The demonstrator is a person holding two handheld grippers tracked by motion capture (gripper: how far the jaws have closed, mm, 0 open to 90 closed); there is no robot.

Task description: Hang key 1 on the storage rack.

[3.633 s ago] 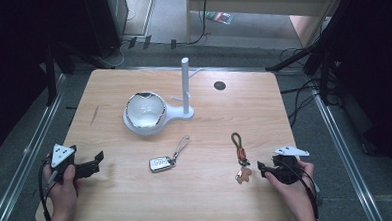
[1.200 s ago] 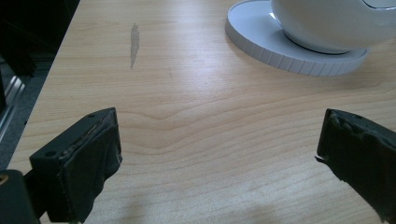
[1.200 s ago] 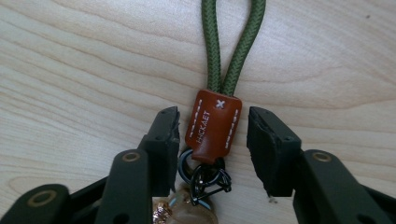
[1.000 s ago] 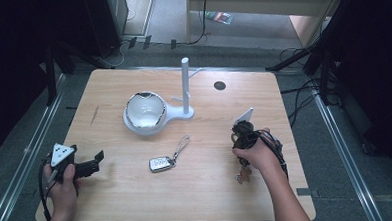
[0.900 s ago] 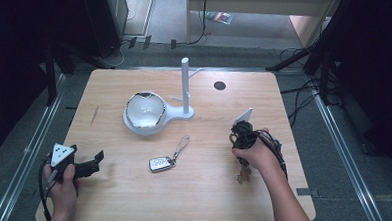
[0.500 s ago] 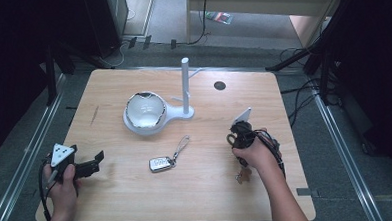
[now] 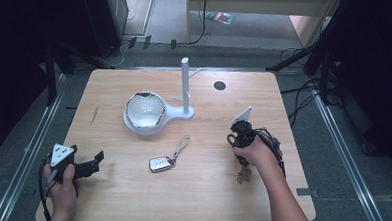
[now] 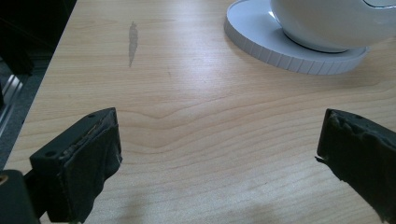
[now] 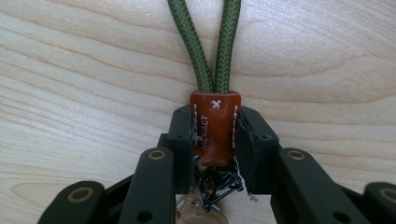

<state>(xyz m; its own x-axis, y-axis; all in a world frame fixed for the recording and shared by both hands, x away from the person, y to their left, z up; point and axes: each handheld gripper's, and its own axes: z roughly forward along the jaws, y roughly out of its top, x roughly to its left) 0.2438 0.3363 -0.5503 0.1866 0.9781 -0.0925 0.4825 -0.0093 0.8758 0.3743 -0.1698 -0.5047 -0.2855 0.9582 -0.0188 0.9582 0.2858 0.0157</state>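
Fingers [image 9: 180, 135] of right gripper [image 9: 215, 140] clamp the brown leather tab [image 9: 215, 126]; its green cord loop [image 9: 205, 46] runs straight ahead, lengthwise btwn jaws.

Left hand-held gripper [image 7: 89, 166] held level at the near left of the desk [image 7: 108, 94], jaws wide apart with nothing between. Right hand-held gripper [image 9: 215, 140] tipped down at the right side, jaws just closing, now clamping a strap's brown leather tab [image 9: 215, 126]
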